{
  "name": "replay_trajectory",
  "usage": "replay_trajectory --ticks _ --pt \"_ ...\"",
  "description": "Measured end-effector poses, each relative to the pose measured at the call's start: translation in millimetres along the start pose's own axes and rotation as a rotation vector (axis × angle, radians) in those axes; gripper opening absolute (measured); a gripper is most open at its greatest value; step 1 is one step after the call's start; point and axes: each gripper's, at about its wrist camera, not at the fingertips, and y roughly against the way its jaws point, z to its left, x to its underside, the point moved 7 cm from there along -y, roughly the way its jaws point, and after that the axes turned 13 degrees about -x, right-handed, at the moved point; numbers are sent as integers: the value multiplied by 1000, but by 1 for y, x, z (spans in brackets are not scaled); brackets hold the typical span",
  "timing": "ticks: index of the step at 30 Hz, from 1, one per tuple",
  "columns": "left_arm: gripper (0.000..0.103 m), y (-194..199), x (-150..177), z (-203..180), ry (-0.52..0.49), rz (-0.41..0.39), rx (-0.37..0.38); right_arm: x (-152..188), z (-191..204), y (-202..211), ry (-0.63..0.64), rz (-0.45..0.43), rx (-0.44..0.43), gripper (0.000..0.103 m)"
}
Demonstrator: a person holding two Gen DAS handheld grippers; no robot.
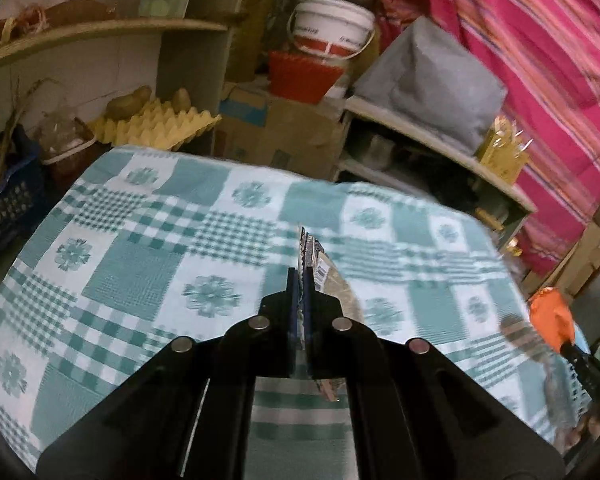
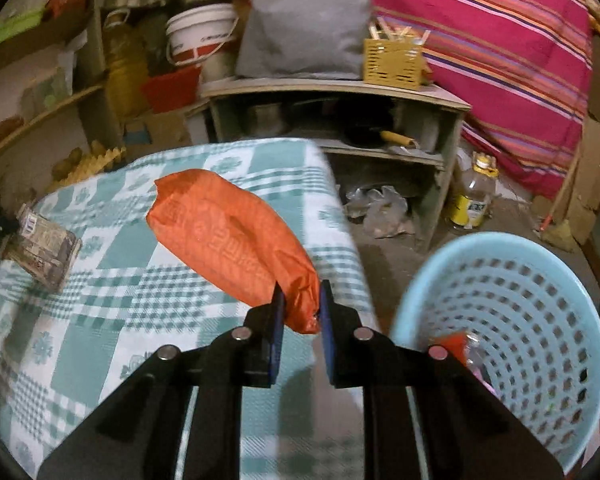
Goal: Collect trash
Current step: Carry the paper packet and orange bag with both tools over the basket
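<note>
My left gripper [image 1: 301, 276] is shut on a flat printed wrapper [image 1: 327, 276] with a barcode, held edge-on above the green checked tablecloth [image 1: 140, 260]. In the right wrist view that same wrapper [image 2: 44, 248] shows at the far left over the cloth. My right gripper [image 2: 301, 300] is shut on the end of an orange packet [image 2: 224, 236], which sticks out ahead above the table's right edge. The orange packet [image 1: 550, 314] also appears at the right edge of the left wrist view. A light blue perforated basket [image 2: 512, 320] stands on the floor to the right, with some trash in its bottom.
Behind the table are a low shelf unit [image 2: 340, 92] with a grey bag [image 2: 304, 32] and a yellow holder [image 2: 392, 60], a white bucket [image 1: 332, 28], cardboard boxes and an egg tray [image 1: 156, 124]. A striped pink blanket [image 2: 500, 60] hangs right. A bottle [image 2: 474, 196] stands on the floor.
</note>
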Motion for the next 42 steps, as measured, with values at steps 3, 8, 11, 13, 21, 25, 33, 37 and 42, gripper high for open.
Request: replay_trajectory --ticks 3,8,11,13,21,25,33,37,42 --pt "0 22 -3 -22 -23 -36 26 -4 -14 21 16 -21 30 17" --pt "0 58 2 -67 -71 -76 82 6 -45 42 -11 -16 60 17" --pt "0 79 6 -94 -109 -109 103 11 -64 59 -31 -24 78 17" --pt "0 92 10 -114 -127 -123 133 15 -80 70 -49 -32 89 17" --pt "0 118 34 -201 -199 -132 249 35 -135 102 -120 -33 164 17" --pt "0 124 51 -242 -217 -119 314 42 -157 112 -159 -32 182 17" --pt "0 129 87 -309 -261 -75 417 53 -190 125 -200 -30 225 17" --pt "0 127 105 -334 -285 -56 440 61 -204 129 -229 -24 239 17" --pt "0 119 120 -352 -316 -32 445 65 -208 131 -238 -21 242 17"
